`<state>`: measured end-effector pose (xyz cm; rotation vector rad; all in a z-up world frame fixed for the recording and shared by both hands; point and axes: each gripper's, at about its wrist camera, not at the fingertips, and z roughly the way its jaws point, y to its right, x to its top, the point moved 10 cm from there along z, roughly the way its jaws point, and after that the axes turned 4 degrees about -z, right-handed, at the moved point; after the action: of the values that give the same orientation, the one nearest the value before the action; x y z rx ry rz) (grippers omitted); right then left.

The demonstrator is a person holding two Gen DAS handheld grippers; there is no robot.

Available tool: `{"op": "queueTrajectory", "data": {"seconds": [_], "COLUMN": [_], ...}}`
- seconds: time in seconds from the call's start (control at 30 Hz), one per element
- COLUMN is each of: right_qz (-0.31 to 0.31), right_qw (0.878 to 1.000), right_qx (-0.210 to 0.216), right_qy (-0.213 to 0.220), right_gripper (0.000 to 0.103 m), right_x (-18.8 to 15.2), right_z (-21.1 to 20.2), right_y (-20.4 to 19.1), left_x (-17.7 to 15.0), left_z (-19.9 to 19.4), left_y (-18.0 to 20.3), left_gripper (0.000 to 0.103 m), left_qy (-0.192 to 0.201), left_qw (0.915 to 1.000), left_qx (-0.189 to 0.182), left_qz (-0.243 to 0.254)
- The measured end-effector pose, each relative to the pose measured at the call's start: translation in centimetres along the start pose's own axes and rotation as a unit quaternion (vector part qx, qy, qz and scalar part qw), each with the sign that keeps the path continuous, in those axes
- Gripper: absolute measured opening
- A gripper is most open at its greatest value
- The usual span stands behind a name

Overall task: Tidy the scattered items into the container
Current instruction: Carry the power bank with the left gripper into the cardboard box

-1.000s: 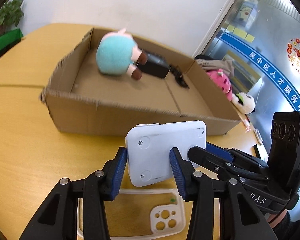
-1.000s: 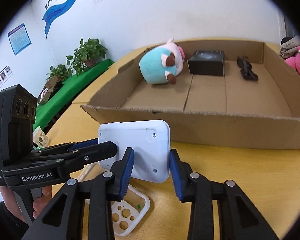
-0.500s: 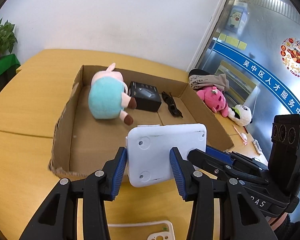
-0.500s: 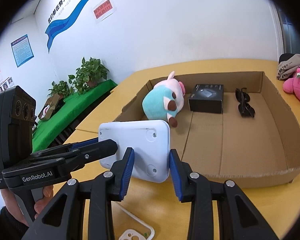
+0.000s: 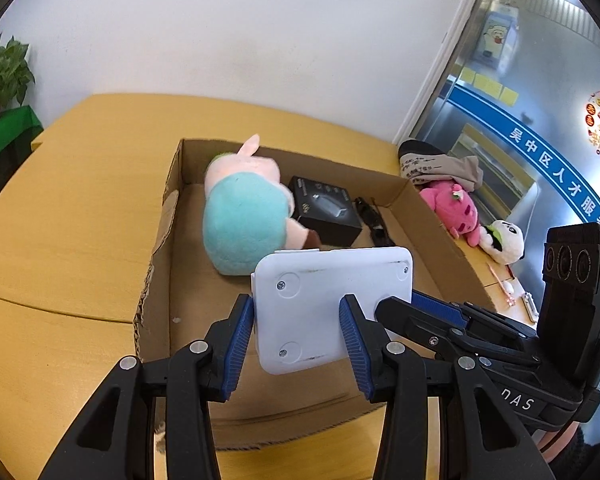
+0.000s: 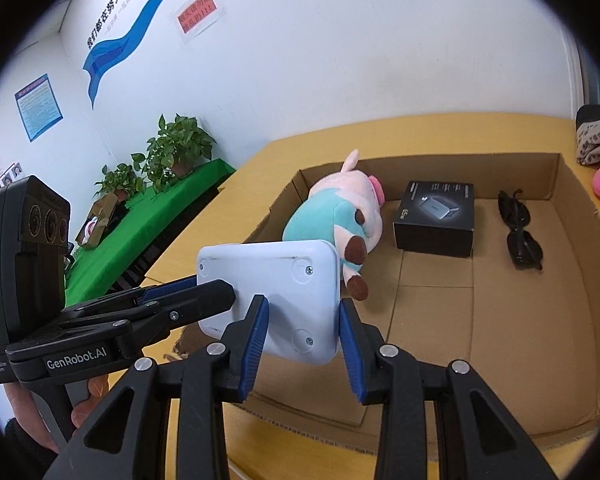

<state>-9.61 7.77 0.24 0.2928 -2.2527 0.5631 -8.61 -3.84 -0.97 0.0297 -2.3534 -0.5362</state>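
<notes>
Together we hold a white plastic device [image 5: 332, 304] over the near end of the cardboard box [image 5: 162, 240], underside toward both cameras with its screws showing. Our left gripper [image 5: 296, 334] has its blue-padded fingers [image 5: 239, 338] pressed against the two sides of the device's left portion, and our right gripper [image 6: 302, 338] clamps the other end the same way, pads flat on the casing. In the left wrist view the right gripper's black body reaches in from the right and meets the device at its edge; in the right wrist view the left gripper reaches in from the left.

Inside the box, a plush pig in a teal outfit [image 6: 336, 216] lies on its side near the far left corner. Just beside it, and touching it in the left view, sits a black product box [image 6: 434, 220]. A pair of black sunglasses [image 6: 520, 228] lies on the box floor to the right of that, apart from it.

Outside the box on the yellow table [image 5: 60, 208], by the far right wall, we see a pink plush [image 5: 454, 208], a panda plush [image 5: 504, 240] and a folded garment [image 5: 436, 162]. Potted plants [image 6: 176, 148] stand on a green-covered surface [image 6: 140, 232] to the left.
</notes>
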Motion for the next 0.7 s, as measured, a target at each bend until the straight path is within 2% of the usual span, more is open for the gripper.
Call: {"op": "queueTrajectory", "data": {"seconds": [0.27, 0.7], "right_qz": [0.044, 0.077], "right_qw": [0.997, 0.987], "right_qx": [0.005, 0.001], "right_qy": [-0.062, -0.141], "right_gripper": [0.034, 0.038], "right_x": [-2.6, -5.2], "right_z": [4.9, 8.4], "right_y": [1.6, 3.1], "left_x": [-1.9, -3.9], "left_z": [3.9, 7.0], "left_y": [-2.8, -4.0], "left_gripper": [0.047, 0.047], "left_qy": [-0.052, -0.112], "left_qw": [0.9983, 0.9924], "left_qx": [0.013, 0.049], "left_qz": [-0.02, -0.019]}}
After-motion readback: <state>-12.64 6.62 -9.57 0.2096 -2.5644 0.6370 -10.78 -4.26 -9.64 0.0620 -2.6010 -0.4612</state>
